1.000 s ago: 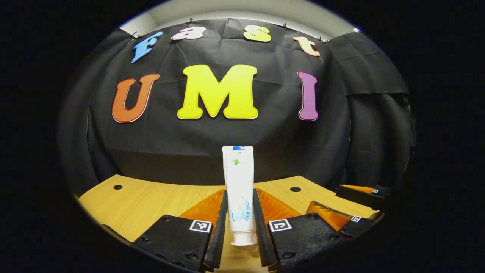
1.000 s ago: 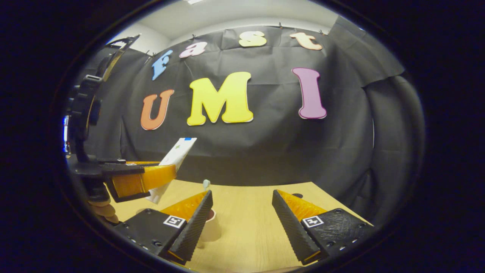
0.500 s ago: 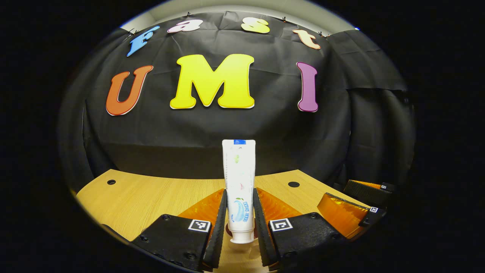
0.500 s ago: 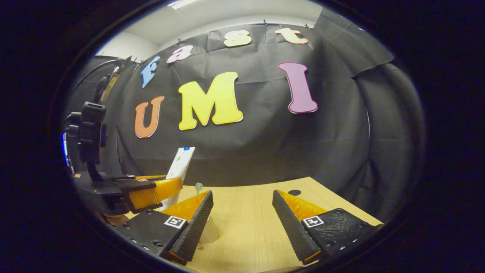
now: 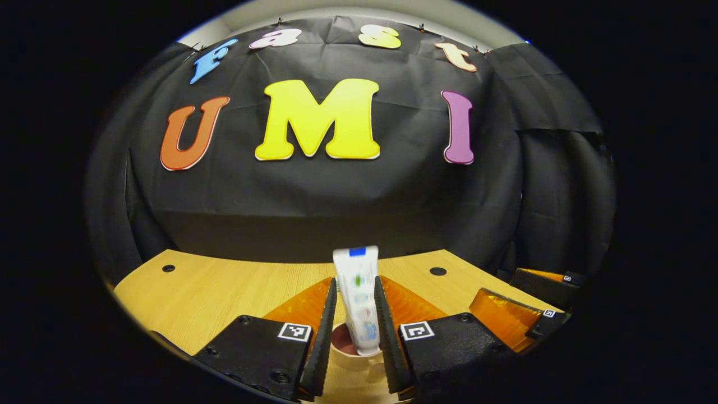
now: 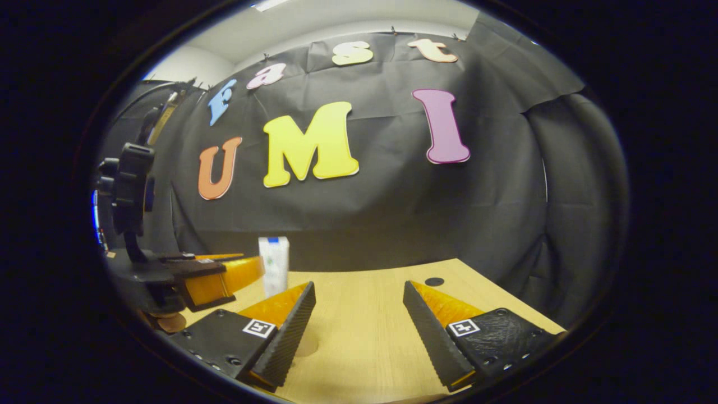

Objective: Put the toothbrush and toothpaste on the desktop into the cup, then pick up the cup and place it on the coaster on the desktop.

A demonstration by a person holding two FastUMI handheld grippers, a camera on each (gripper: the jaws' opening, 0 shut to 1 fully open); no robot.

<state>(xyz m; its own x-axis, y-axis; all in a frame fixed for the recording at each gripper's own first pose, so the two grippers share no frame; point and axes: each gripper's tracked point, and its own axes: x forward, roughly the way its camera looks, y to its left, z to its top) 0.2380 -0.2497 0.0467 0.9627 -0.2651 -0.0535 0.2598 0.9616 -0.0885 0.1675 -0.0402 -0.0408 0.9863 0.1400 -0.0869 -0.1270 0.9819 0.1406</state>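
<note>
Left tool [image 5: 353,320] loosely flanks the toothpaste [image 5: 357,297] standing in the cup [image 5: 350,352]; right tool [image 6: 359,320] gapes idle; we should back away straight, avoiding tipping.

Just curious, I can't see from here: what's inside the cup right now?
The toothpaste tube stands cap-down in the cup, between the left gripper's fingers. The cup's bottom is hidden by the tube and fingers, so anything else inside cannot be seen.

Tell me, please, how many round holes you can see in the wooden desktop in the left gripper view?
2. One dark round hole lies near the light wooden desktop's far left corner, the other hole near its far right; the left gripper may hide more.
</note>
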